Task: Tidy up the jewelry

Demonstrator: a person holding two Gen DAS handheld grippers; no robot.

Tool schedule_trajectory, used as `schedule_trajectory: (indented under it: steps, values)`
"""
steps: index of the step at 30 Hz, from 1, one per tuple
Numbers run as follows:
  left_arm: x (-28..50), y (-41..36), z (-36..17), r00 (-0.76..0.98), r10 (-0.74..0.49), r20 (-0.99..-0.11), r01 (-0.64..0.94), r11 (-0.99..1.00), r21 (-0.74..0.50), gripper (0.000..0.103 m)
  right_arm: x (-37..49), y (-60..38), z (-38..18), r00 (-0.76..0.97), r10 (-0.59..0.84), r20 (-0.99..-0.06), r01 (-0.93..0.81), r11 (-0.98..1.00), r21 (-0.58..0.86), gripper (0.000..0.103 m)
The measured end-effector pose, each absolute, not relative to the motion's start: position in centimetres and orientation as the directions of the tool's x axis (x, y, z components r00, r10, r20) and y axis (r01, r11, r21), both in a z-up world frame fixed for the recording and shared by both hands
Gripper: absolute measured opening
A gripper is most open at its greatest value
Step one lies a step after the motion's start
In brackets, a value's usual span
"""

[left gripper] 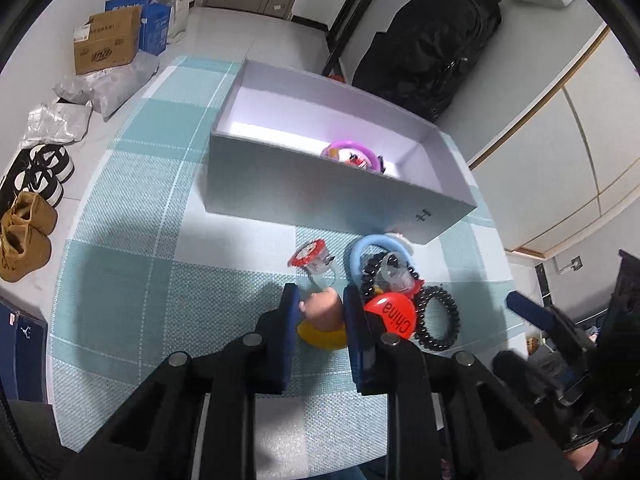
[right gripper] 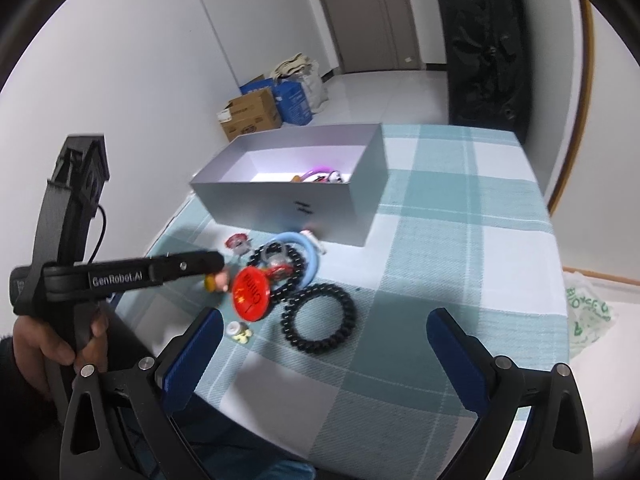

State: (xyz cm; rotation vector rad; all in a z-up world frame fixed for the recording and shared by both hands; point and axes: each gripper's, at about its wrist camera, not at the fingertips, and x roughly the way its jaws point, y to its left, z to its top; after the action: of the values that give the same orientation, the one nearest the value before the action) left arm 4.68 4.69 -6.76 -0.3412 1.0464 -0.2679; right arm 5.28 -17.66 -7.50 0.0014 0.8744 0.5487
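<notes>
The left gripper [left gripper: 321,312] has its two blue pads pressed onto a small pink-and-yellow trinket [left gripper: 322,317], pinching the pink upper part between them while the yellow base shows just below the tips on the checked tablecloth [left gripper: 168,208]; what the piece is exactly cannot be told, perhaps a toy ring. Straight ahead of the fingers stands the open grey box [left gripper: 320,194], with a purple piece [left gripper: 352,153] already lying inside near its right end. Just to the right of the right-hand pad, touching or nearly so, lies a red "China" badge [left gripper: 392,314], and beyond it a tangle of a black bead bracelet [left gripper: 370,276], a blue ring [left gripper: 374,246] and a black coil hair tie [left gripper: 438,318]; ahead and slightly left of the tips sits a red-and-clear ring [left gripper: 314,260]. The right gripper [right gripper: 324,332] hovers spread wide and empty, near the hair tie. The step in hand looks like lifting the trinket and carrying it to the box; to do it well, raise it straight up first so the badge is not dragged along; keep the squeeze steady, since the rounded pink part could slip; clear the box's near wall before moving forward; let go low inside, away from the purple piece.
</notes>
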Motion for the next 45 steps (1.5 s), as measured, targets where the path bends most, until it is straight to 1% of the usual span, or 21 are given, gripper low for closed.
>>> schedule_trajectory:
  steps: [1,3,4,6,7,9,12,16,18,22,25,27,30,34,36,42,44,45]
  values:
    - [4.7,4.7,-6.6,0.478,-0.382,-0.791,0.059,0.912,-0.405,0.017,5.1,-17.4,-7.5,0.505,0.463,-0.728,-0.467,0.856,0.221,0.101]
    - [4.6,4.5,-6.3,0.484,-0.392,-0.782,0.068,0.908,-0.413,0.017,4.7,-16.6,-7.5,0.487,0.486,-0.726,-0.501,0.836,0.223,0.092]
    - [4.7,4.5,-6.2,0.485,-0.398,-0.778,0.071,0.905,-0.419,0.017,4.5,-16.3,-7.6,0.476,0.496,-0.726,-0.517,0.826,0.225,0.089]
    - [4.7,4.6,-6.0,0.490,-0.407,-0.771,0.075,0.901,-0.428,0.017,4.1,-15.5,-7.7,0.455,0.513,-0.727,-0.541,0.808,0.232,0.081]
    - [4.6,4.6,-5.7,0.495,-0.411,-0.766,0.078,0.899,-0.432,0.017,3.8,-15.2,-7.8,0.447,0.521,-0.728,-0.549,0.802,0.236,0.079]
    - [4.4,4.8,-5.2,0.507,-0.420,-0.752,0.085,0.893,-0.442,0.017,3.4,-14.4,-8.1,0.423,0.534,-0.732,-0.566,0.787,0.247,0.072]
    - [4.2,5.0,-4.4,0.529,-0.427,-0.733,0.099,0.889,-0.447,0.017,2.9,-13.1,-8.7,0.403,0.525,-0.749,-0.595,0.773,0.222,0.063]
    - [3.9,5.3,-3.8,0.554,-0.421,-0.718,0.107,0.892,-0.440,0.017,2.8,-11.9,-9.4,0.389,0.504,-0.771,-0.613,0.767,0.192,0.057]
    - [3.8,5.4,-3.5,0.565,-0.423,-0.708,0.115,0.890,-0.441,0.017,2.8,-11.5,-9.7,0.390,0.494,-0.777,-0.617,0.767,0.178,0.052]
    - [3.6,5.9,-2.9,0.585,-0.424,-0.691,0.124,0.889,-0.440,0.017,2.8,-10.6,-9.9,0.396,0.481,-0.782,-0.621,0.768,0.158,0.050]
    - [3.4,6.1,-2.7,0.594,-0.425,-0.683,0.130,0.889,-0.440,0.017,2.6,-9.5,-10.0,0.404,0.473,-0.783,-0.636,0.761,0.132,0.044]
    - [3.4,6.1,-2.7,0.598,-0.420,-0.683,0.130,0.891,-0.435,0.017,2.5,-8.8,-10.2,0.405,0.466,-0.787,-0.645,0.756,0.115,0.035]
    - [3.4,6.2,-2.7,0.598,-0.419,-0.683,0.126,0.891,-0.436,0.017,2.6,-8.1,-10.7,0.423,0.423,-0.801,-0.638,0.767,0.069,0.029]
    - [3.4,6.4,-2.7,0.603,-0.414,-0.681,0.120,0.892,-0.436,0.017,2.8,-7.9,-10.8,0.440,0.399,-0.804,-0.626,0.779,0.044,0.022]
    - [3.5,6.5,-2.7,0.604,-0.412,-0.683,0.118,0.893,-0.434,0.017,2.8,-7.9,-10.8,0.453,0.384,-0.804,-0.622,0.782,0.023,0.016]
    - [3.5,6.3,-2.7,0.602,-0.408,-0.686,0.117,0.895,-0.430,0.017,3.0,-8.4,-10.6,0.451,0.391,-0.802,-0.621,0.783,0.033,0.014]
    - [3.4,6.2,-2.6,0.606,-0.404,-0.686,0.120,0.898,-0.423,0.017,3.0,-8.6,-10.4,0.450,0.405,-0.796,-0.618,0.784,0.050,0.011]
    - [3.4,6.1,-2.6,0.607,-0.403,-0.685,0.122,0.899,-0.420,0.017,3.1,-8.8,-10.2,0.452,0.410,-0.792,-0.617,0.785,0.054,0.011]
